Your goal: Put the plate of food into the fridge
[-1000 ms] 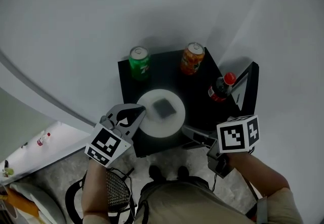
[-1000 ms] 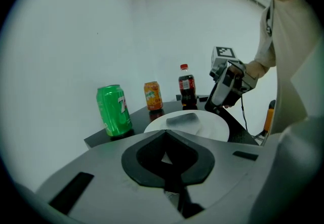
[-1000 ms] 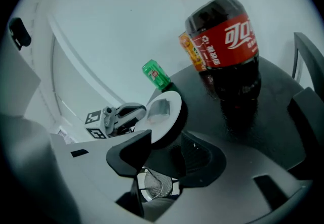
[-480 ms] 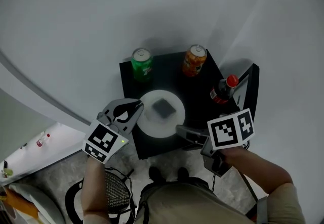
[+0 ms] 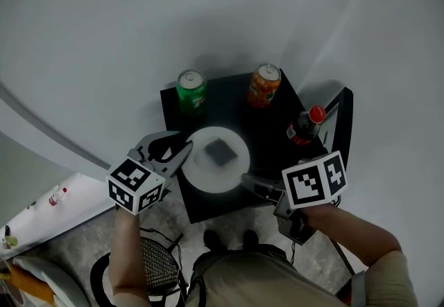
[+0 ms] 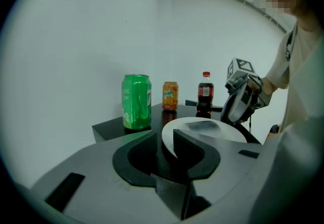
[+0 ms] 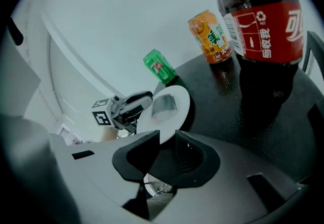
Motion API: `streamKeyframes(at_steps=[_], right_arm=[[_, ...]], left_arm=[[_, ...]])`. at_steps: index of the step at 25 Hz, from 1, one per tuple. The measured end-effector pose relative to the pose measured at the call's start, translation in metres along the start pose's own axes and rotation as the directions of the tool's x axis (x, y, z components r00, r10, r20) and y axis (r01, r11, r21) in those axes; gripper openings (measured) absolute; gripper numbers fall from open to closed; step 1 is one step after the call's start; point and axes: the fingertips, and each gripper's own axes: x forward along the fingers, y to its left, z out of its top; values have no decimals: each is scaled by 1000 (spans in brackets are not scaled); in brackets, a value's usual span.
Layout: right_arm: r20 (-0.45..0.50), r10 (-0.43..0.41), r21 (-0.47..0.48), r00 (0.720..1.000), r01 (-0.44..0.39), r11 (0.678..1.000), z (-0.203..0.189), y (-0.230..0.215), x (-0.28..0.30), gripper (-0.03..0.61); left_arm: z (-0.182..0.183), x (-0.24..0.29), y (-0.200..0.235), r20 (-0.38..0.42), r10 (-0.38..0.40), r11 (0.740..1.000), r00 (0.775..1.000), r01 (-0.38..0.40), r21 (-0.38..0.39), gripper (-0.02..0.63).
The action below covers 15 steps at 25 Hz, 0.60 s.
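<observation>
Plate (image 5: 202, 175) sits flat on the black worktop (image 5: 232, 106), at the 6 o'clock side near the front edge, with the grey block of food (image 5: 220, 152) at its centre. No lift.

Left tool (image 5: 182, 150) is at the plate's 9 o'clock rim. Its jaws are opening: a second ago they were clenched together, now they stand wide. The left gripper view shows the white rim in the gap between them, not pinched, so released. Its marker cube has shifted toward 9 o'clock since the earlier frame.

Right tool (image 5: 247, 179) is at the plate's 5 o'clock rim. It was spread wide and further out toward 3 o'clock a second ago; since then it has slid in toward the plate. Its jaws are closing, with the rim between them in the right gripper view. I see no firm clamp there, so I call it released for now.

Unchanged since the earlier frames:
- green can (image 5: 191, 91) at the worktop's 11 o'clock
- orange can (image 5: 263, 84) at 1 o'clock
- cola bottle (image 5: 304, 125) at 3 o'clock

All three stand upright, well apart from the plate.
</observation>
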Motion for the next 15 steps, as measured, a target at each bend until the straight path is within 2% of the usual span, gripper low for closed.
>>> streamKeyframes(at_steps=[3, 8, 10, 15], right_arm=[[0, -8, -17, 1000, 8, 1000, 1, 2, 1, 87], [5, -34, -68, 999, 34, 997, -7, 3, 1, 87], [3, -34, -94, 999, 34, 995, -14, 6, 0, 87], [22, -33, -147, 999, 36, 989, -18, 10, 0, 71]], left_arm=[[-1, 1, -5, -12, -37, 999, 999, 37, -2, 63], [-6, -7, -14, -38, -103, 992, 994, 100, -77, 63], [-7, -14, -21, -41, -133, 985, 990, 127, -114, 88], [-13, -28, -24, -27, -83, 985, 996, 78, -151, 100]])
